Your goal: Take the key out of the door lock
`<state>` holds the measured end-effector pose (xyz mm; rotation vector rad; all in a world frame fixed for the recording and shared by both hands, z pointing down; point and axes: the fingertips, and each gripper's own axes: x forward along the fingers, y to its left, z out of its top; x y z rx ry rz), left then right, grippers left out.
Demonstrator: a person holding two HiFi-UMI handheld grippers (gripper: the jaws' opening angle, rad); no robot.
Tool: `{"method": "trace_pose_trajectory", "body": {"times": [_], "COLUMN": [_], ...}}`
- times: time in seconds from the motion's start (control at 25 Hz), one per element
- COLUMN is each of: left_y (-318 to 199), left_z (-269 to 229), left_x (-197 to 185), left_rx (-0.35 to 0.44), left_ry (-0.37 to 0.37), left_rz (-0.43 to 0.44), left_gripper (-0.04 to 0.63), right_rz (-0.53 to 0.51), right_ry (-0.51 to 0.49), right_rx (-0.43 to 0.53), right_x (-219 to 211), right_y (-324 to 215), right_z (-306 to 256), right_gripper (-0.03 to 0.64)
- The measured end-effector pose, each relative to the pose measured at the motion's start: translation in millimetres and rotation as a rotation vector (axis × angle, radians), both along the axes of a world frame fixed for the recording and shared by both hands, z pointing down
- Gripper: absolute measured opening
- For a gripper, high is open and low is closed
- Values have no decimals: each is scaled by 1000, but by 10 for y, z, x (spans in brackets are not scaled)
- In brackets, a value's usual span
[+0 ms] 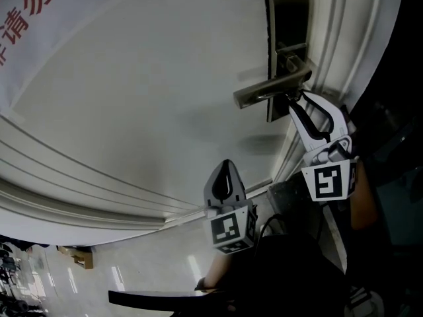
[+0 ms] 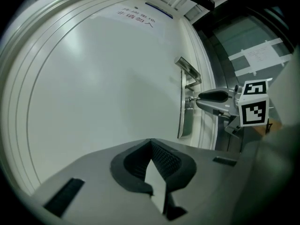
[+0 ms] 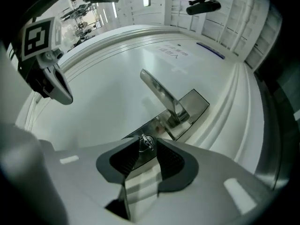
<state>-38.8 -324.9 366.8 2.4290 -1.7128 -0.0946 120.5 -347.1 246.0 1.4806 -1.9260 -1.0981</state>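
Right tool (image 3: pixel 147 140), jaws apart, straddles the key (image 3: pixel 146 144), which sits in the lock (image 3: pixel 187 108), neither gripped nor withdrawn. Left tool (image 2: pixel 151 141), closed and empty, hangs back.

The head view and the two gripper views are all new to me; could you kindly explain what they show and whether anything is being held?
There is no robot here: a person carries hand-held tongs in each hand, each with a marker cube and its own camera. The head view comes from a camera on the person's head, looking down at a white door with a metal lever handle on a lock plate. The left tongs hang away from the lock, jaws together on nothing; their camera looks across the door at the other tongs. The right tongs reach just under the handle. Their own camera shows the jaws apart with the key, seated in the lock, between them; it does not look pinched yet.
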Motion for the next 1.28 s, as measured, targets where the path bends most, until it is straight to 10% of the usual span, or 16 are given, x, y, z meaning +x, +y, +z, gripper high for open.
{"method": "trace_pose_trajectory", "body": {"times": [0.56, 1.28], "left_y": [-60, -116], "left_z": [-35, 0], "left_x": [-51, -53], "left_rx": [5, -1], "left_ry": [36, 35], "left_rz": [5, 2], "left_gripper": [0, 0], "right_rz": [81, 105], "right_ry": [259, 330], "right_rx": [60, 81], "right_x": [-32, -38], "right_y": [-145, -164], "right_z": [-15, 1], "right_gripper": [83, 15]}}
